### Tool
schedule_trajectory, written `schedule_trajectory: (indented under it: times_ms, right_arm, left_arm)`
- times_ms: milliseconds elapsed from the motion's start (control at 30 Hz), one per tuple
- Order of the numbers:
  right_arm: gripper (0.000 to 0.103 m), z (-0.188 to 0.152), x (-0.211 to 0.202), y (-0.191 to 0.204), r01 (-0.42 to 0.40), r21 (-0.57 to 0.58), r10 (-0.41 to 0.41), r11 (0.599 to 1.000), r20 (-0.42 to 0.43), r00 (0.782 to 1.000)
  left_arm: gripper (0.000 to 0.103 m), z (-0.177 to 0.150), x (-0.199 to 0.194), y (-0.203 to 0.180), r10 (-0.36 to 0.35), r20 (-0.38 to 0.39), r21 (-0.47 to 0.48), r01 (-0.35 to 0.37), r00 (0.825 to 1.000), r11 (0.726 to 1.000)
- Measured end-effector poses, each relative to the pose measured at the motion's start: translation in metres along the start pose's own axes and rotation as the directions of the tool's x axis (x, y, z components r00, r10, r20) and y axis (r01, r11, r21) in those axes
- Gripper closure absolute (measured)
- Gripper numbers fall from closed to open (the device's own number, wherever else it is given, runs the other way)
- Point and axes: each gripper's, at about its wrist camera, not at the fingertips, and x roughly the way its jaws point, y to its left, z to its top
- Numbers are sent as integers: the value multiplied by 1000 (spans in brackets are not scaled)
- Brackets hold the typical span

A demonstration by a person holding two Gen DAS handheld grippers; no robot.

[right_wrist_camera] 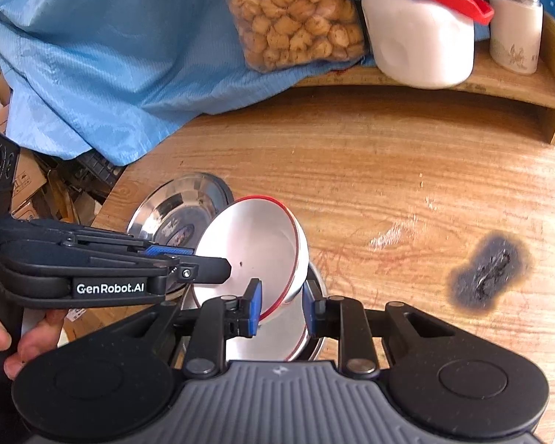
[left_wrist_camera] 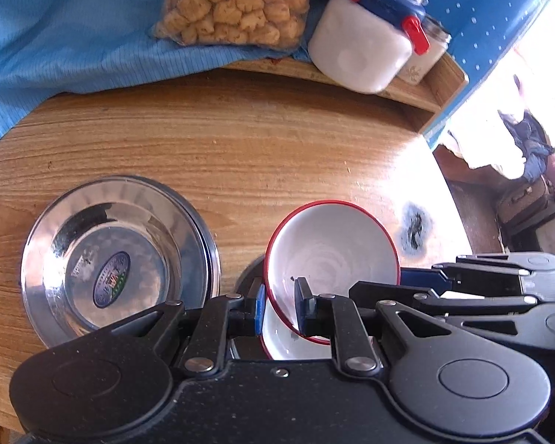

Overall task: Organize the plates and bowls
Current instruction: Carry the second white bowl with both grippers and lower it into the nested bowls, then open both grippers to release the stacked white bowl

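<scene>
Bowl, tilted beside the steel plate, looks light, stiff, slippery, chippable; both claws, left and right, pinch its rim.

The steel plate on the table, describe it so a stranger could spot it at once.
On the wooden table, left of the red-rimmed white bowls, lies the steel plate. It is the only shiny metal dish lying apart, with an oval sticker in its middle.

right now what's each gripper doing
left gripper: shut on the upper bowl's rim.
right gripper: shut on the same bowl's rim.
</scene>
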Motion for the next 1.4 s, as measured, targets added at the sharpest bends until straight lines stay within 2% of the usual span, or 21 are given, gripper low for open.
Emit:
schedule_trajectory:
  times_ms: [800, 1300, 1400]
  right_arm:
    - [76, -10, -1, 5, -52, -16, 50, 999, -94, 994]
    - [74, -10, 2, 6, -55, -16, 53, 998, -107, 993]
    - [70, -10, 2, 7, -53, -16, 51, 998, -104, 993]
  left_arm:
    - [86, -20, 4, 0, -9, -120, 68, 17, 993, 998]
    - [83, -21, 9, 1, -1, -138, 68, 11, 990, 998]
    - [81, -21, 8, 1, -3, -136, 72, 13, 991, 997]
